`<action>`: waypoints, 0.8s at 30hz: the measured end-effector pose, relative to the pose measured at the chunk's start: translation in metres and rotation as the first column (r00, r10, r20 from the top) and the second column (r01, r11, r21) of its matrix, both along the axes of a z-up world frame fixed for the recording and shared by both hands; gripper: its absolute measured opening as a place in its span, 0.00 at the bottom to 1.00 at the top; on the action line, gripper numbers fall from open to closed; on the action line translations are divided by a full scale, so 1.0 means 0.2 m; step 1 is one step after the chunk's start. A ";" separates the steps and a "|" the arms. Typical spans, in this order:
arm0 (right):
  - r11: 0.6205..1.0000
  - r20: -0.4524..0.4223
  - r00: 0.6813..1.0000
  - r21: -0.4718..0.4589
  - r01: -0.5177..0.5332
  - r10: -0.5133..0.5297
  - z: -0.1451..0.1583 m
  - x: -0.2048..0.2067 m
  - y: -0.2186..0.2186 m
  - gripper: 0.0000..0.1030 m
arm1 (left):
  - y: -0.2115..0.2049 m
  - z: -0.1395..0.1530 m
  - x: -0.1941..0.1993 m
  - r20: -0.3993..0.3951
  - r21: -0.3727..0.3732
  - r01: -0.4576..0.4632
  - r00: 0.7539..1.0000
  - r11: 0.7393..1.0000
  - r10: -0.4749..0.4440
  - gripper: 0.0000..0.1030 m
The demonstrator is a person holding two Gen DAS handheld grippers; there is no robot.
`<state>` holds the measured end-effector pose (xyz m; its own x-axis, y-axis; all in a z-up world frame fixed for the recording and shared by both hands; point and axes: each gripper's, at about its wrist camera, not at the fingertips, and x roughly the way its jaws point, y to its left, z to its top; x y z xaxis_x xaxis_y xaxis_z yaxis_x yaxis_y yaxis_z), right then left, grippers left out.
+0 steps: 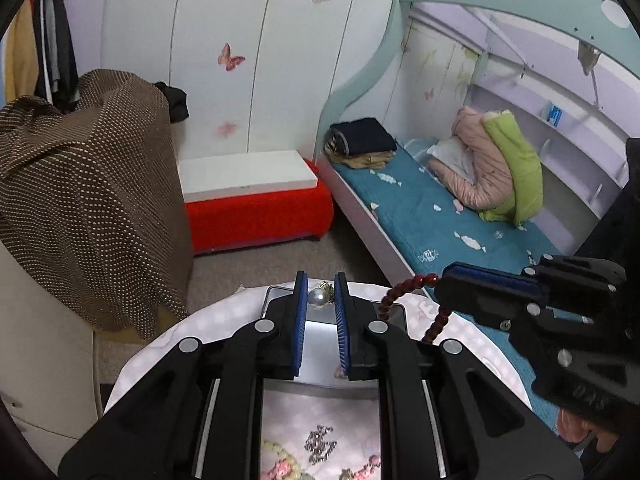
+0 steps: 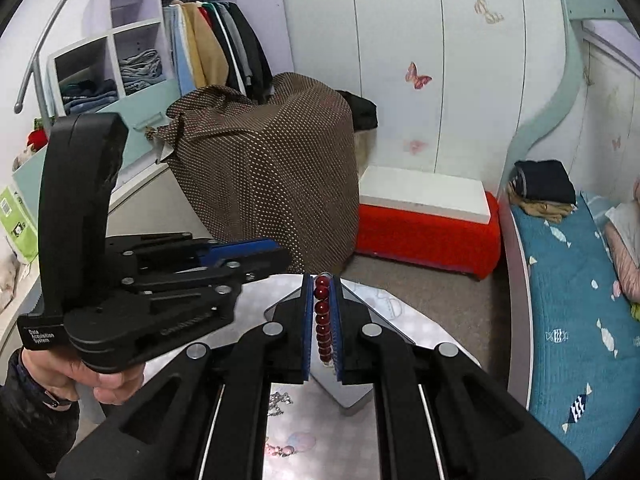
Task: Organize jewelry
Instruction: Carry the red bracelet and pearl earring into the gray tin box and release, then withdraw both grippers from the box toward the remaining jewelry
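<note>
Below both grippers lay a round table (image 1: 472, 340) with a pale patterned cover. Left gripper (image 1: 320, 300) had its jaws drawn narrow, pinching a pearl earring (image 1: 319, 298) at the tips. Right gripper (image 2: 323, 312) was clamped nearly closed along a dark red bead bracelet (image 2: 322, 320), lifted above the table.

Beyond the tongs, straight ahead: white wardrobe doors (image 1: 224, 40) with butterfly stickers (image 1: 230, 58). Ahead and left of the tongs, a brown dotted cloth (image 1: 88, 184) draped over furniture. Just past it, a red stool (image 1: 260, 216) bearing a white slab (image 1: 246, 176). Right of the tongs, a bunk bed (image 1: 420, 200) with folded dark clothes (image 1: 362, 136) and pink and green jackets (image 1: 492, 168).
</note>
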<state>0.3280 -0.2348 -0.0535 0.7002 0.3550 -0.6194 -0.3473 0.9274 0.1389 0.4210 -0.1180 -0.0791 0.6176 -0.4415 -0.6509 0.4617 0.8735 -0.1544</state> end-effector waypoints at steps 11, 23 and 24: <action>0.996 -0.099 0.994 0.068 0.059 -0.052 -0.13 0.12 -0.07 0.23 | -0.03 -0.10 0.13 -0.035 0.033 -0.055 0.998 0.998 0.056 0.75; 0.972 -0.056 0.981 0.140 0.191 -0.185 -0.07 -0.03 -0.19 0.93 | 0.21 0.04 -0.11 0.096 0.013 -0.204 0.975 0.979 0.201 0.93; 0.970 -0.051 0.980 0.146 0.196 -0.190 -0.07 -0.05 -0.19 0.93 | 0.24 0.05 -0.15 0.112 0.014 -0.216 0.971 0.976 0.213 0.93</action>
<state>0.3178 -0.2733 -0.0667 0.7423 0.3060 -0.5961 -0.1560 0.9441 0.2905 0.3917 -0.0706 -0.0685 0.7641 -0.2748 -0.5836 0.2756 0.9571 -0.0897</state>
